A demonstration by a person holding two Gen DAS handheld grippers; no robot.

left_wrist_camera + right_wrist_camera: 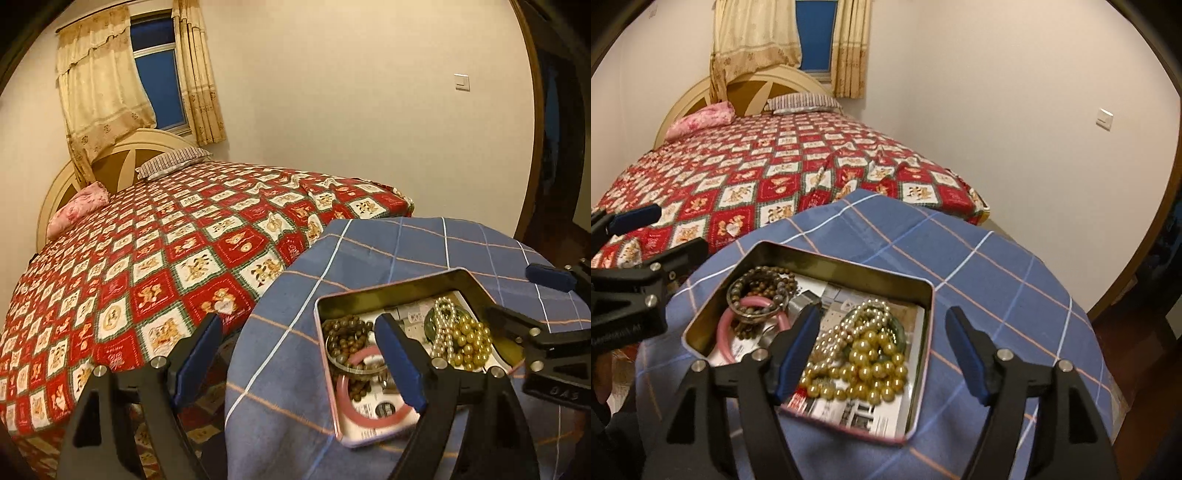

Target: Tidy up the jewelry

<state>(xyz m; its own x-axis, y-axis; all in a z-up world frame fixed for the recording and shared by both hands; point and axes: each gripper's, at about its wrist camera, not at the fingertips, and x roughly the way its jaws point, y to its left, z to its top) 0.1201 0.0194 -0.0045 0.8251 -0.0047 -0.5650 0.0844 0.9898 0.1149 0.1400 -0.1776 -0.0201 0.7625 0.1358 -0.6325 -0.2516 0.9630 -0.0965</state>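
An open metal tin (391, 286) (849, 264) sits on a blue plaid cloth (406, 243) (997, 277). Inside lie a brown bead bracelet (343, 332) (764, 280), a pink bangle (388, 415) (724, 332), a pearl strand (443, 325) (842, 332) and gold beads (469, 343) (871, 369) on printed paper. My left gripper (299, 318) (681, 227) is open at the tin's left end, one finger over the pink bangle, the other off the cloth's edge. My right gripper (883, 312) (511, 291) is open above the tin's right side, nothing between its pads.
A bed with a red patchwork quilt (166, 240) (757, 177) stands close behind and left of the cloth-covered table. Two pillows lie by the headboard. A curtained window (159, 74) and a wall switch (461, 82) are beyond. A dark doorway lies at the right.
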